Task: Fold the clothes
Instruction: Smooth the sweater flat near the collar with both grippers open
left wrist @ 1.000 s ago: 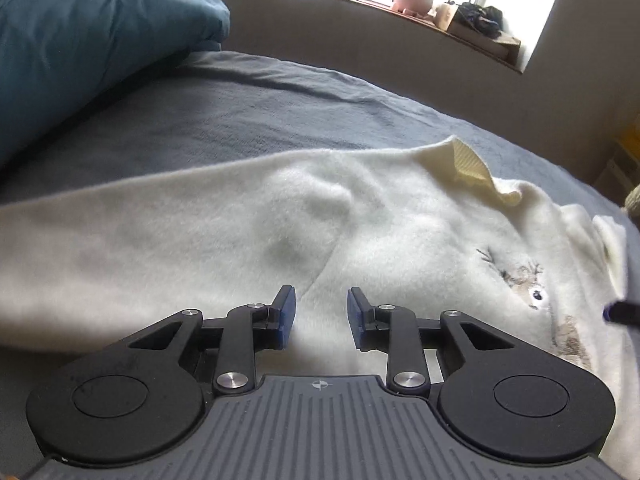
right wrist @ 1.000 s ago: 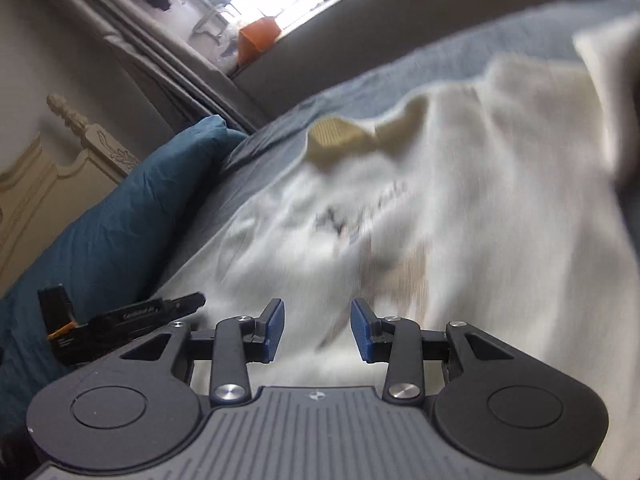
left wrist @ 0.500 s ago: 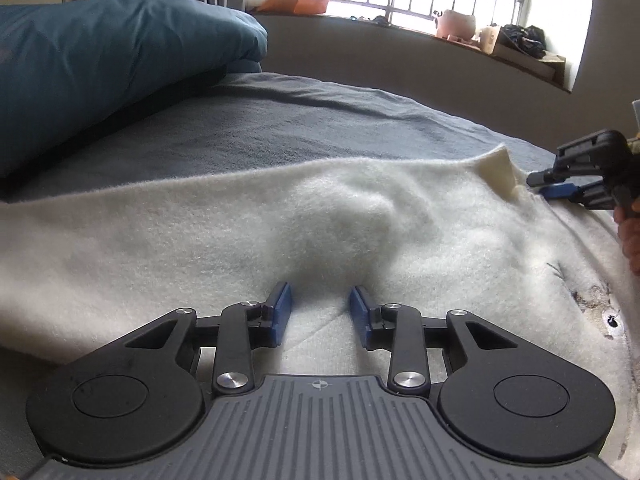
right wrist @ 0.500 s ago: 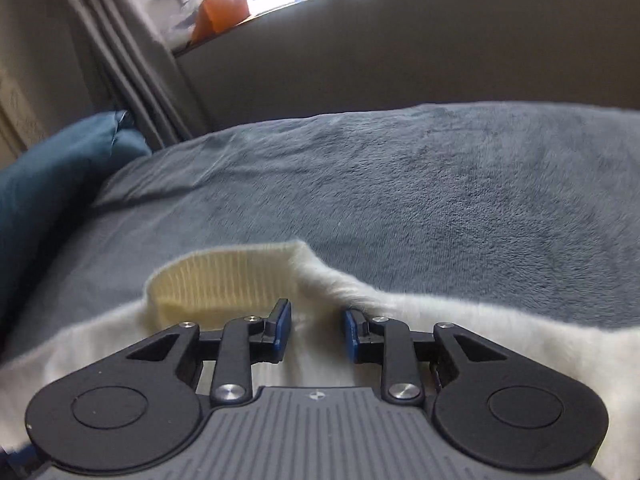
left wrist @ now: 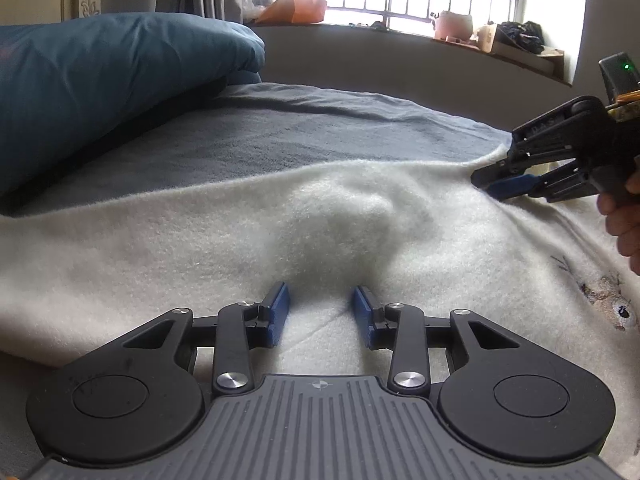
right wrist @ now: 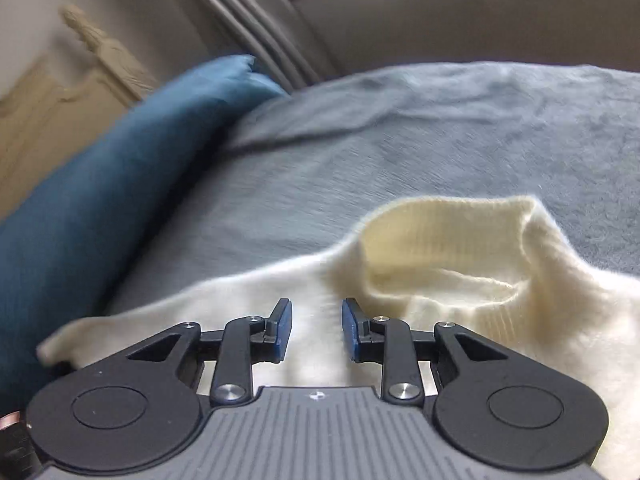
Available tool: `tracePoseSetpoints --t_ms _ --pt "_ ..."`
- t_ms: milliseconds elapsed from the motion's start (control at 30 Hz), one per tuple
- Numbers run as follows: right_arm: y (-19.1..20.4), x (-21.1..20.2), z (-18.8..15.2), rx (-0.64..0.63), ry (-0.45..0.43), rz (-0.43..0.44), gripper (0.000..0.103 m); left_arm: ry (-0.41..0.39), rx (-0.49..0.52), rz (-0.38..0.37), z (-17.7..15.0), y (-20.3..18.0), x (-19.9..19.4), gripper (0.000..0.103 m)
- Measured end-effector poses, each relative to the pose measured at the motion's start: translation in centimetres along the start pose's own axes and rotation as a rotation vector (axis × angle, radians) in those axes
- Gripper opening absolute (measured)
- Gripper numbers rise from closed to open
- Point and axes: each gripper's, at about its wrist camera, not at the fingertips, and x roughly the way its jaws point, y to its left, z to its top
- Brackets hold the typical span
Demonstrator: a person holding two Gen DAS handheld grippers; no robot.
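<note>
A cream fleece sweater [left wrist: 240,240] with a small deer print [left wrist: 608,304] lies spread on the grey bed cover [left wrist: 320,132]. My left gripper [left wrist: 320,304] rests low on its body. Its jaws are opening, and a soft ridge of fleece rises just ahead of the blue pads without being pinched. My right gripper [right wrist: 316,320] hovers over the shoulder, just left of the ribbed collar [right wrist: 440,240], jaws apart with only flat fleece below them. The left wrist view shows the right gripper [left wrist: 486,184] at the sweater's far edge, with a hand [left wrist: 624,224] holding it.
A blue pillow [left wrist: 100,88] lies along the left of the bed, in front of a cream headboard [right wrist: 60,92]. A windowsill [left wrist: 452,26] with pots and clutter runs behind the bed. The grey cover [right wrist: 440,128] stretches beyond the sweater.
My right gripper swept across the sweater to the collar and shoulder. My left gripper sank lower onto the fleece and its jaws spread slightly.
</note>
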Motion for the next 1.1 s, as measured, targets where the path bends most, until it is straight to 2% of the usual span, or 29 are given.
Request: tracePoseSetpoints --t_ms 100,200,267,333,400,433,467,533,600,633,700,733,800,867,1000,1100 --pt "-3.4 -1.6 -1.2 0.334 -0.136 0.104 0.030 0.005 0.005 -0.003 0.1 0.1 0.1 0.036" --pt "-4.9 -5.8 -3.6 0.413 -0.193 0.169 0.034 0.003 0.015 0.002 0.1 -0.1 0.1 0.037" --pt "-5.7 -9.9 -5.7 0.398 -0.215 0.143 0.038 -0.003 0.020 0.009 0.0 -0.2 0.1 0.037" --pt "-7.4 -14.9 -7.7 0.400 -0.262 0.090 0.039 -0.006 0.027 0.018 0.0 -0.4 0.1 0.037" --pt "-10.5 -20.0 -8.8 0.450 -0.366 -0.032 0.039 -0.007 0.031 0.020 -0.1 -0.5 0.1 0.037" --pt "-12.2 -22.6 -9.3 0.477 -0.422 -0.098 0.041 -0.006 0.030 0.020 0.0 -0.5 0.2 0.037" --pt "-13.8 -25.1 -9.8 0.504 -0.477 -0.164 0.048 -0.003 0.031 0.020 0.0 -0.5 0.2 0.037" --pt "-17.1 -30.2 -10.8 0.556 -0.586 -0.297 0.051 0.001 0.034 0.023 0.1 -0.5 0.2 0.037" --pt "-21.2 -33.3 -12.0 0.693 -0.669 -0.412 0.052 0.004 0.044 0.031 0.2 -0.7 0.2 0.037" --pt "-23.5 -34.3 -12.8 0.791 -0.708 -0.425 0.052 0.004 0.047 0.033 0.1 -0.8 0.2 0.038" --pt "-27.7 -35.0 -14.4 0.989 -0.770 -0.374 0.052 0.003 0.051 0.038 0.1 -0.8 0.3 0.038" --pt "-29.3 -34.9 -14.7 1.047 -0.774 -0.352 0.052 0.003 0.055 0.041 0.1 -0.9 0.3 0.038" --pt "-31.0 -34.4 -14.3 1.049 -0.765 -0.399 0.052 0.002 0.062 0.049 0.1 -1.0 0.2 0.040" --pt "-32.2 -33.6 -13.1 0.998 -0.735 -0.424 0.052 0.001 0.071 0.058 0.0 -1.1 0.2 0.041" --pt "-34.0 -32.7 -11.5 1.011 -0.758 -0.400 0.051 0.000 0.083 0.074 0.0 -1.4 0.3 0.043" --pt "-34.4 -32.2 -9.9 0.999 -0.742 -0.408 0.046 0.001 0.098 0.087 0.0 -1.6 0.3 0.044"
